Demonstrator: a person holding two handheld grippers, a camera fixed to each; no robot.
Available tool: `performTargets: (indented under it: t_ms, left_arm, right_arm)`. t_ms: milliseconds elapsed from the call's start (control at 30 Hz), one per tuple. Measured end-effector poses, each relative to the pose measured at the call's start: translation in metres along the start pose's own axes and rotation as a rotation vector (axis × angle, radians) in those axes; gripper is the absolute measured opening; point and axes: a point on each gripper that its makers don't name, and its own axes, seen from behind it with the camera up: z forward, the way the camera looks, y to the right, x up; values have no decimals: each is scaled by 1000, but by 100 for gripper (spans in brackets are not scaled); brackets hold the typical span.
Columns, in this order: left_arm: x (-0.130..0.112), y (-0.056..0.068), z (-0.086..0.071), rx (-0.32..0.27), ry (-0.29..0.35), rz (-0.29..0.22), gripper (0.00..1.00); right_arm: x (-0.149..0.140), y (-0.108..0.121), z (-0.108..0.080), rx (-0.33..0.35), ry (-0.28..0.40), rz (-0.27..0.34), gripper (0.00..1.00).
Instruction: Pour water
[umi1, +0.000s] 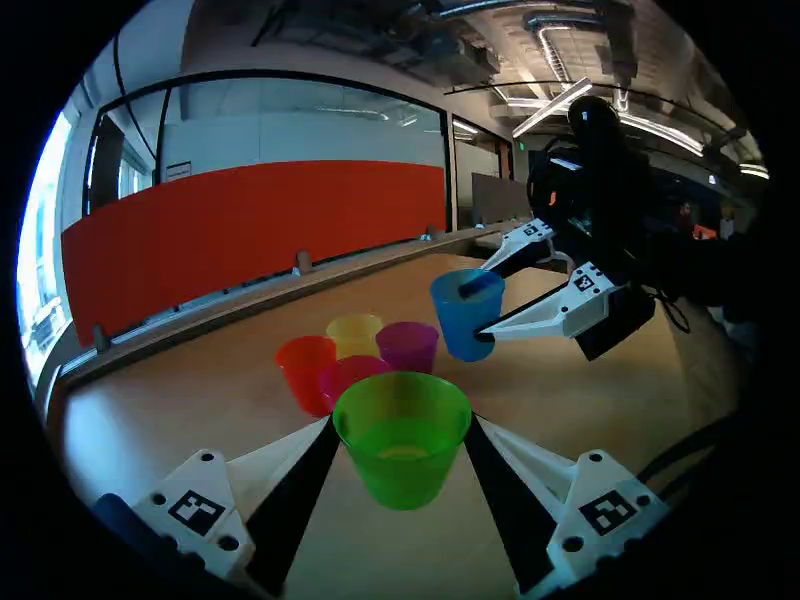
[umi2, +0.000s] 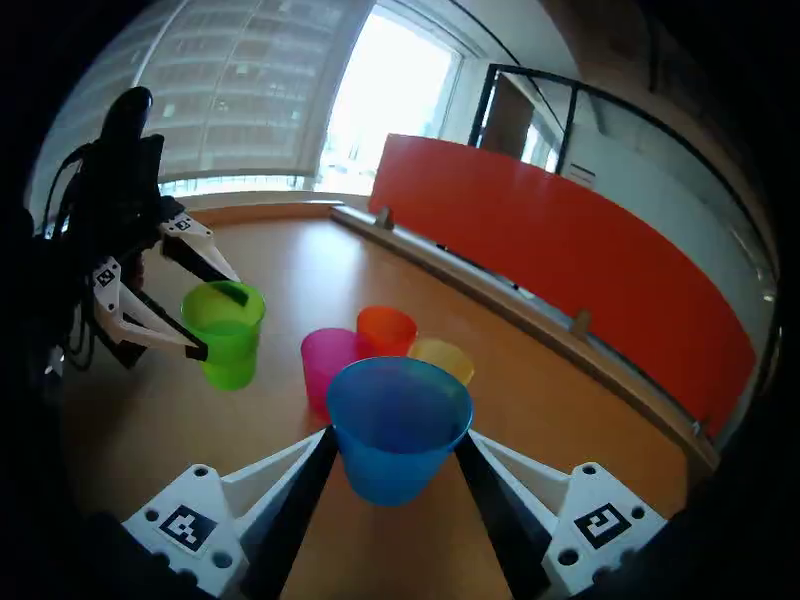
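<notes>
My left gripper (umi1: 402, 455) is shut on a green cup (umi1: 402, 436), held upright above the wooden table (umi1: 180, 420), with a little liquid at its bottom. My right gripper (umi2: 398, 445) is shut on a blue cup (umi2: 398, 425), also upright and off the table. In the left gripper view the blue cup (umi1: 467, 312) hangs to the right and beyond, clamped by the right gripper (umi1: 480, 310). In the right gripper view the green cup (umi2: 225, 332) shows at the left, clamped by the left gripper (umi2: 215, 320). The two cups are apart.
Between the held cups, a cluster stands on the table: a red cup (umi1: 305, 372), a yellow cup (umi1: 354, 333), a purple cup (umi1: 407, 345) and a pink cup (umi1: 350, 374). An orange partition (umi1: 250, 225) runs along the table's far edge. Windows (umi2: 400, 100) lie beyond.
</notes>
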Motion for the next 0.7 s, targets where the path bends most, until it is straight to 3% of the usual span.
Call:
performTargets:
  t_ms: [200, 700]
  left_arm:
    - [-12, -3, 6, 2, -33, -4, 87]
    - [-34, -9, 13, -1, -98, 0, 87]
  right_arm:
    - [-21, -3, 6, 27, -47, 43, 88]
    - [-52, -13, 13, 77, -107, 48, 88]
